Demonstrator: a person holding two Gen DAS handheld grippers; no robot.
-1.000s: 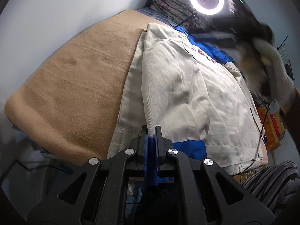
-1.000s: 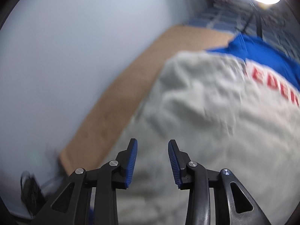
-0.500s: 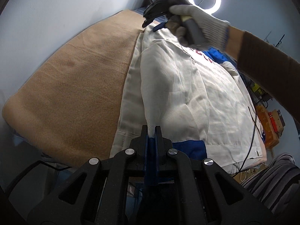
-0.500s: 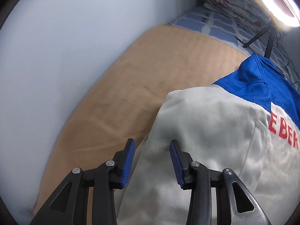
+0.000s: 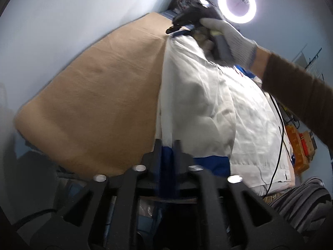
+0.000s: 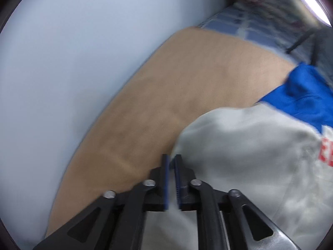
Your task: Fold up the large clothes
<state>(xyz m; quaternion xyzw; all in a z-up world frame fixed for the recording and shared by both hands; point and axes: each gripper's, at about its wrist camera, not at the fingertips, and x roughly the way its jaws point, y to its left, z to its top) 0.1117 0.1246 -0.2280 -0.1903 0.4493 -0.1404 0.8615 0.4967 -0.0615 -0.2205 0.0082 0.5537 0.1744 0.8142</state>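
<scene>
Two grippers are set at the jacket (image 5: 208, 104), which is spread along the right side of the tan blanket (image 5: 100, 104). Its blue hem band is grasped by the left gripper (image 5: 168, 145), whose jaws have just been easing apart. The far white edge is pinched by the right gripper (image 6: 171, 162), its jaws just closing.

Jacket (image 5: 208, 104): thin woven cloth, matt, creased. Blanket (image 5: 93, 104): tan fleece, matt, slightly napped. Left tool (image 5: 168, 145): matt black plastic, bright metal rivets.

A bed (image 5: 41, 150) under a tan blanket (image 5: 100, 95) carries a white-and-blue garment (image 5: 208, 104) spread flat.
</scene>
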